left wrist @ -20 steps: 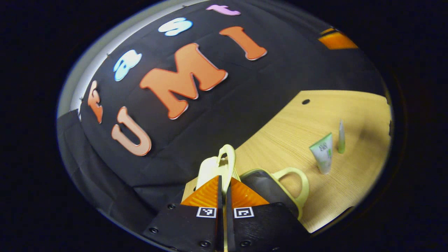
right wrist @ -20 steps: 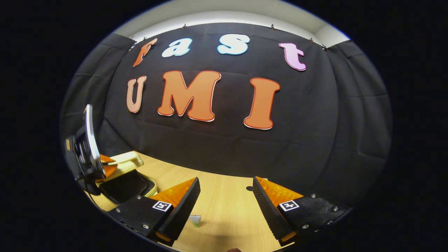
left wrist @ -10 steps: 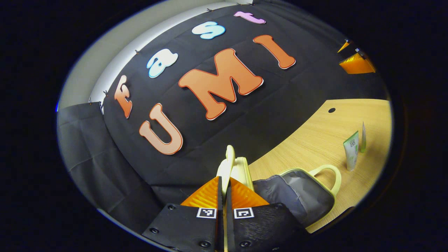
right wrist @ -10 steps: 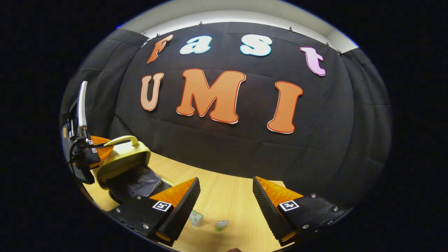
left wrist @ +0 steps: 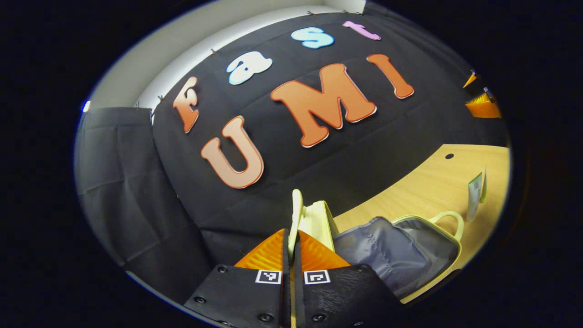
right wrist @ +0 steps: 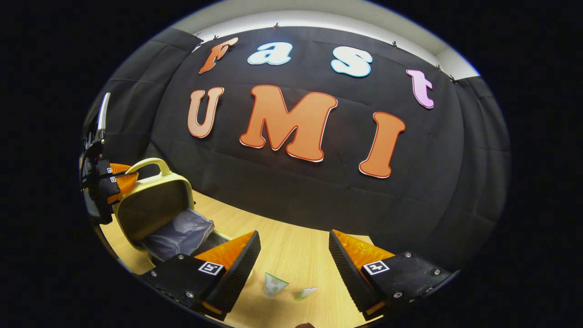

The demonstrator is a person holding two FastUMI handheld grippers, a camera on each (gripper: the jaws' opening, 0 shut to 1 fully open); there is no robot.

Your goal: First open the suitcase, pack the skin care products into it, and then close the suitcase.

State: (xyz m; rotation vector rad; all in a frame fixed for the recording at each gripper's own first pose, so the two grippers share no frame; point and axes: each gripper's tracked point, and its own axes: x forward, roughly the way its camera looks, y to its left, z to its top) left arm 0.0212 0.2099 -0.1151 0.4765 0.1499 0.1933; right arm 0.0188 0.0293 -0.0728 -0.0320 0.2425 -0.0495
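Observation:
My left gripper [left wrist: 290, 234] is shut on the pale yellow handle [left wrist: 297, 207] of the suitcase lid [left wrist: 319, 219], holding the lid up. Grey lining [left wrist: 387, 246] shows inside the open suitcase. In the right gripper view the lid [right wrist: 152, 207] stands nearly upright at the left, with the left gripper [right wrist: 124, 176] gripping its handle [right wrist: 146, 164]. My right gripper [right wrist: 294, 253] hangs open above the table. Below it stand a white-and-green tube [right wrist: 274, 284] and a thinner green tube [right wrist: 306, 292]. The same tubes [left wrist: 474, 197] stand beyond the suitcase in the left gripper view.
The wooden table [right wrist: 291, 248] runs back to the black cloth wall and has a small round hole [left wrist: 449, 156]. The lower shell's own handle [left wrist: 448, 219] points toward the tubes. The right gripper's orange fingers [left wrist: 483, 105] show high at the right.
The left gripper has swung the lid up from nearly flat to almost upright, exposing the grey lining. The right gripper stays open, and the tubes have come into its view.

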